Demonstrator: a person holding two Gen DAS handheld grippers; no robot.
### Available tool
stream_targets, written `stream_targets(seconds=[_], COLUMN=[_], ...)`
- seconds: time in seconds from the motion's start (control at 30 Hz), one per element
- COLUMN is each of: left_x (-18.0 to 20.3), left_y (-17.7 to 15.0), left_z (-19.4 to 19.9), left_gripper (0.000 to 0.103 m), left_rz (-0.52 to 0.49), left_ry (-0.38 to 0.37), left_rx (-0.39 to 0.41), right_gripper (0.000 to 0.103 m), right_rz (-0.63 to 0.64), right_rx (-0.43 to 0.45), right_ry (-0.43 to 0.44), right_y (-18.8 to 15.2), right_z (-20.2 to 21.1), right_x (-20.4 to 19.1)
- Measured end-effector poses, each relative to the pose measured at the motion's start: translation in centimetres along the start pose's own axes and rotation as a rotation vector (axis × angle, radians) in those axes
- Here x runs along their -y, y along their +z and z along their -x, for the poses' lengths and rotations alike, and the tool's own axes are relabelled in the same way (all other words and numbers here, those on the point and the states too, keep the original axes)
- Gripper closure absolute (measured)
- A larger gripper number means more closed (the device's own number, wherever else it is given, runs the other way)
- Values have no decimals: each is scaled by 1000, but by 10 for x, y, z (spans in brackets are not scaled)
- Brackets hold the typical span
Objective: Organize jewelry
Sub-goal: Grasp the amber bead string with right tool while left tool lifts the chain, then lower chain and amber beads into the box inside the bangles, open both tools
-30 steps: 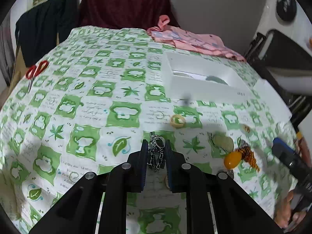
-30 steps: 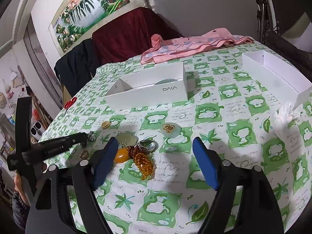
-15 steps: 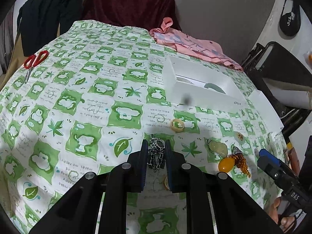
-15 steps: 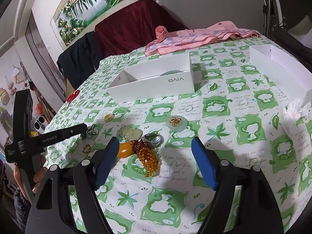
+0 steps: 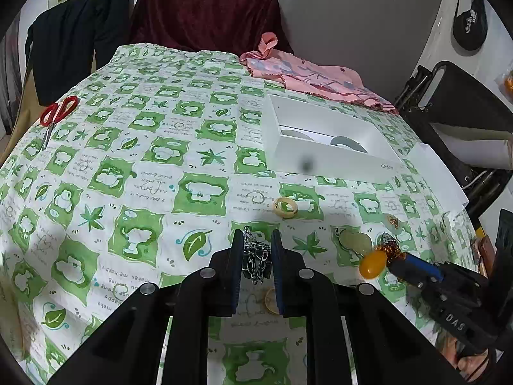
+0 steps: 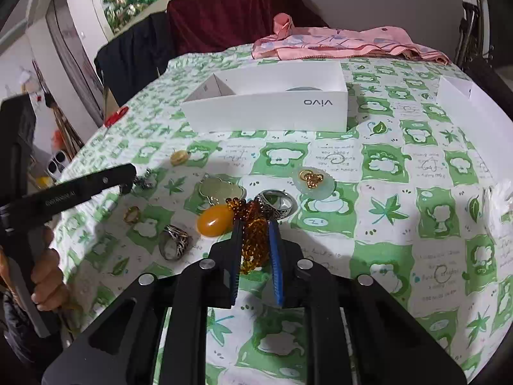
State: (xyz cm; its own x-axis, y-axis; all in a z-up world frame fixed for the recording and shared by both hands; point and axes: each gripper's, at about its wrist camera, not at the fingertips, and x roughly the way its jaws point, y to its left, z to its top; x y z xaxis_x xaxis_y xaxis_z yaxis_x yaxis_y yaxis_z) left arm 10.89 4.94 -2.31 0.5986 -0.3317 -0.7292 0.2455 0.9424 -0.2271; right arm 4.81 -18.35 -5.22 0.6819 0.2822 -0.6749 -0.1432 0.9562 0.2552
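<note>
My left gripper (image 5: pixel 255 250) is closed on the silver chain (image 5: pixel 255 256), near the front edge of the tablecloth (image 5: pixel 134 166). My right gripper (image 6: pixel 255 234) pinches the amber bead strand (image 6: pixel 253 240). I would lift both slowly toward the white box (image 6: pixel 272 112), so nothing snags. What lies inside the box is mostly hidden.

Black angular gripper (image 6: pixel 255 234), blue finger pads (image 6: pixel 275 250), silver screws, bare hand (image 6: pixel 45 276)
</note>
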Motion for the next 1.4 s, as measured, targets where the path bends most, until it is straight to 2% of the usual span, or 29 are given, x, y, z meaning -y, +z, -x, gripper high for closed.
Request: stream_targets(seconds=[0.2,0.3,0.57,0.83,0.9,0.93,1.0,1.07,1.23,1.3,1.33,1.37,1.4], left_x=[0,-1,1,31,36,38,39,34,22,23,25,30,32], left_y=[0,1,14,51,52,49,35,22,1,-2,-4,-6,-7], left_z=[5,7,13,31,32,31,20,9,-26,-27,-27,-27,-26], left_gripper=[86,86,87,87,87,85,53,47,48,53,58,75,83], left_rz=[2,3,23,-55,-71,-81,-107,-115,-129,-147,-160,-186,-200], left_ry=[-14,-21,-51,-29,-33,-31,16,39,101,109,102,118,116], left_rx=[18,25,41,110,109,95,56,24,-113,-101,-105,-96,-95], right_gripper=[87,87,87,87,87,87,87,87,87,87,87,87,87], right_rz=[-91,-115,-141,-150,-144,-142,-146,-156,-172,-175,-176,-178,-179], right_rx=[117,168,174,235,248,250,244,231,224,222,219,217,216], right_ry=[96,98,102,111,111,110,112,121,128,129,129,129,128], right_y=[4,6,10,40,44,43,41,41,40,40,39,39,38], right_z=[25,35,39,58,61,61,58,53,49,48,47,46,46], right_x=[15,21,25,29,30,30,31,32,37,39,39,39,39])
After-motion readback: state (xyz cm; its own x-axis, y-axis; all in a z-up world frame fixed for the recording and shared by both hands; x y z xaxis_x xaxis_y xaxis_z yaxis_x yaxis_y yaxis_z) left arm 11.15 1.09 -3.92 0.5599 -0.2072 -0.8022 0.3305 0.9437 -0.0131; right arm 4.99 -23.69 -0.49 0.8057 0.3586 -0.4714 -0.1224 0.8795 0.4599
